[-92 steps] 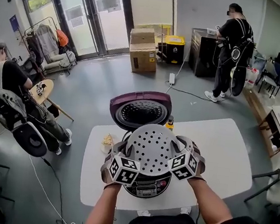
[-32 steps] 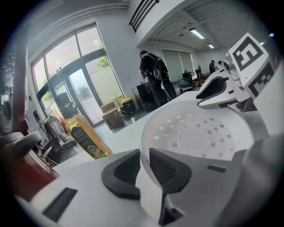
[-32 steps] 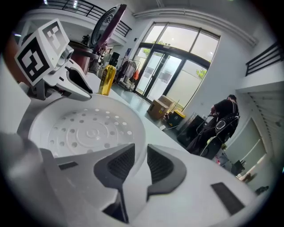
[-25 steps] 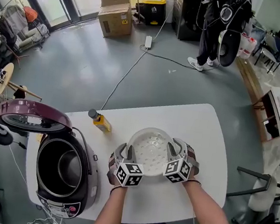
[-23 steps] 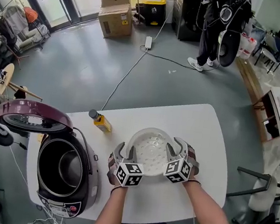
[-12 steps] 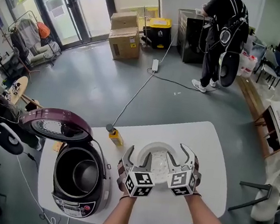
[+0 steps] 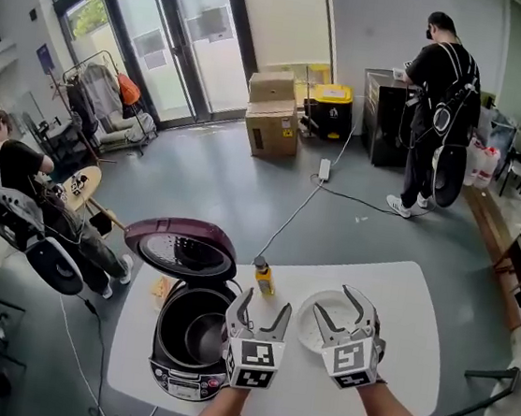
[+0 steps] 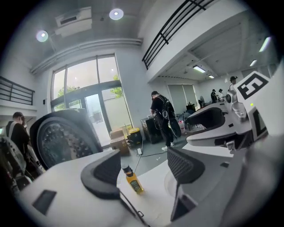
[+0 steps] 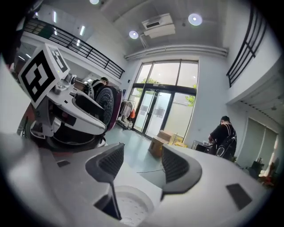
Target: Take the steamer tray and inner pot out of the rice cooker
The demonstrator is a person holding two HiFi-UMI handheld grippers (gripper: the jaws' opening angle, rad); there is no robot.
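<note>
Nearest to me, the left gripper (image 7: pixel 265 304) hangs above the counter (image 7: pixel 418 306), just right of the rice cooker (image 7: pixel 186 365) as the head view shows it. Its fingers (image 8: pixel 106 170) are partway apart and opening, with nothing between them; through the gap I only see the small yellow bottle (image 8: pixel 133 182) standing on the counter further off. The right gripper (image 7: pixel 335 302) hangs level with the left one, one step further right of the rice cooker. Its fingers (image 9: pixel 175 166) are also partway apart and opening, and they hold nothing.

The steamer tray (image 7: pixel 308 323) lies flat on the counter to the right of the rice cooker, below the right gripper and clear of its fingers; in the right gripper view its perforated floor (image 9: pixel 128 206) shows under the gap. The inner pot (image 7: pixel 196 331) sits inside the rice cooker, whose purple lid (image 7: pixel 180 247) stands open at the back. The bottle stands just beside the rice cooker's rear right corner.

Beyond the rice cooker, a seated person (image 7: pixel 12 162) is off to the left. Much further behind it are stacked cardboard boxes (image 7: pixel 272 114), a yellow bin (image 7: pixel 329 107) and a standing person (image 7: pixel 440 92) at a dark cabinet, near the glass doors (image 7: pixel 168 40).
</note>
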